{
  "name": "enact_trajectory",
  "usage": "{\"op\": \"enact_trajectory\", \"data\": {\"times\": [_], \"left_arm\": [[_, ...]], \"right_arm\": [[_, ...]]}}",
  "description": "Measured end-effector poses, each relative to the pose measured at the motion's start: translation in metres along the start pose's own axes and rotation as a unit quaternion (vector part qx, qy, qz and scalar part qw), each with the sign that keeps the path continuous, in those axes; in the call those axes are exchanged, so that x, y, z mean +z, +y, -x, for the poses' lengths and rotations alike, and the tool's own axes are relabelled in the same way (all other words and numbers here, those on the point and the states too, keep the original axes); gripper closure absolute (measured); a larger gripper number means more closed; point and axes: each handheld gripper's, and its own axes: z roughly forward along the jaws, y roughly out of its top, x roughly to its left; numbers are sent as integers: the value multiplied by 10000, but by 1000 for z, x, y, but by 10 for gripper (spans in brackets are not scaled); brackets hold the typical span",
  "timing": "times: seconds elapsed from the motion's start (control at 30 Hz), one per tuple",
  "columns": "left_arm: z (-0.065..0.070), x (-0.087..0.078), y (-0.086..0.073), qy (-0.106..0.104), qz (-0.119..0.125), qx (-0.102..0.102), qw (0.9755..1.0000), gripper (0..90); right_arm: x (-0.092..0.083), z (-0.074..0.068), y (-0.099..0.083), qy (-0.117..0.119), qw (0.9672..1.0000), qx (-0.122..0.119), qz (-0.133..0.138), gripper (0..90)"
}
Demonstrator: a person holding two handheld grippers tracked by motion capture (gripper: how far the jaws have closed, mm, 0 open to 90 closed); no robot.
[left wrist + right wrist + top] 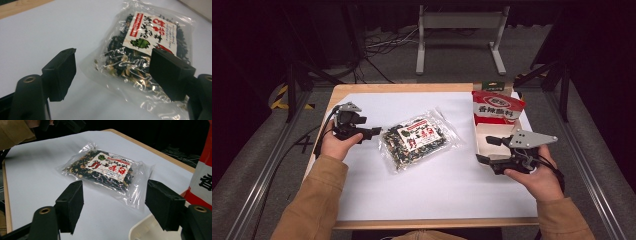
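A clear bag of dark dried spices [417,140] with a white and red label lies flat on the white sheet at mid table. My left gripper [373,133] is at the bag's left edge, pointing right at it. In the left gripper view its jaws [113,65] stand open and wide, and the bag [150,37] lies just beyond them, not pinched. My right gripper [486,150] is to the right of the bag, over the white box [482,131], and is open. In the right gripper view its jaws [115,197] hold nothing and face the bag [105,168].
A red and white packet [497,107] stands upright in the white box at the right; it is seen close by [202,177] beside the box rim [145,230]. The white sheet [432,190] covers most of the wooden table [402,88]. A tan sleeve [15,130] reaches in at far left.
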Motion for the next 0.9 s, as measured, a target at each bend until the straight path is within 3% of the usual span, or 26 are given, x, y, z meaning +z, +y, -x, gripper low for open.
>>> {"op": "enact_trajectory", "data": {"times": [0.13,0.4,0.53,0.7,0.9], "left_arm": [[-7,8,0,51,70,-143,9999,230],[-16,31,-3,85,-102,-315,9994,243],[-22,41,-7,-52,-222,-472,9986,236],[-24,53,-11,-36,-519,-393,9979,231],[-27,66,-14,-184,-625,-566,9963,233]], "right_arm": [[2,-1,0,28,10000,0,16,306],[4,-1,-2,21,10000,35,9,300],[6,-2,-3,30,10000,42,-27,300],[7,-2,-5,41,9999,72,-62,301],[10,-2,-6,61,9999,79,-116,301]]}}
